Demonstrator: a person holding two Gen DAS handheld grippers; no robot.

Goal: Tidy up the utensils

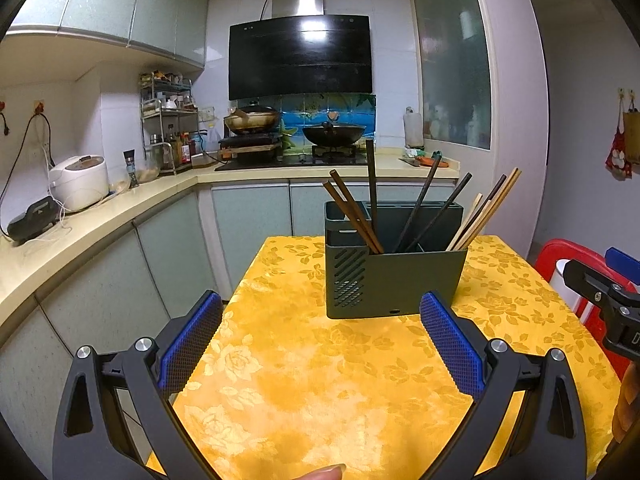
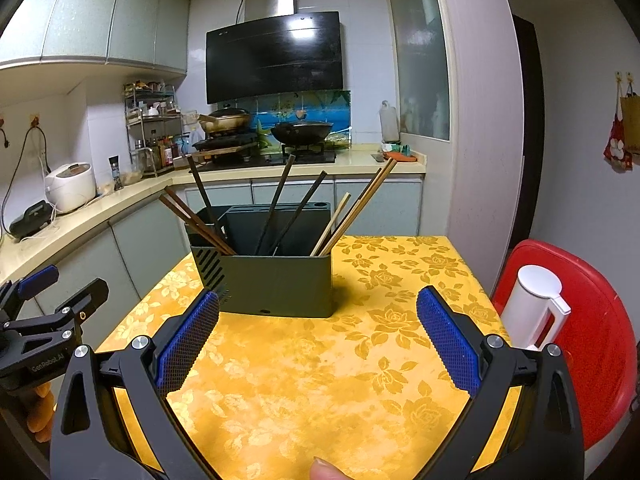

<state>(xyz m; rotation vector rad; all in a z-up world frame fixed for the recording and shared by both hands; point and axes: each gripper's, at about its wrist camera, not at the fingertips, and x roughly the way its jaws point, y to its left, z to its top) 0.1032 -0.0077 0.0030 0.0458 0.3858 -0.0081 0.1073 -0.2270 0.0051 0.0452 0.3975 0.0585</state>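
- Nearest the lens, at 6 o'clock in each wrist view, a fingertip [image 1: 324, 472] pokes in below the blue pads; both tools hang above the yellow floral tablecloth [image 1: 304, 380].
- Left gripper [image 1: 320, 340] is released, its jaws spread wide with nothing between them; the right gripper [image 2: 318, 338] is likewise released and empty.
- At 12 o'clock from either tool stands the dark green utensil holder [image 2: 276, 284], upright on the cloth, towards the far half of the table.
- Chopsticks sit in it already: reddish-brown chopsticks [image 1: 352, 216] lean to 10 o'clock, black chopsticks [image 1: 424, 208] lean to 1 o'clock, and pale wooden chopsticks [image 1: 484, 208] lean to 2 o'clock.
- No loose utensil shows on the cloth, so my judgement is that the sorting is nearly or fully done.
- If a pair needs regrouping, pinch high on the shafts, lift straight up, and steady the holder with the other tool so it does not tip.
- Open cloth fills the near half, giving ample room.
- Table edges fall away at 9 and 3 o'clock; a red chair [image 2: 592, 340] with a white bottle [image 2: 532, 304] crowds the right side.
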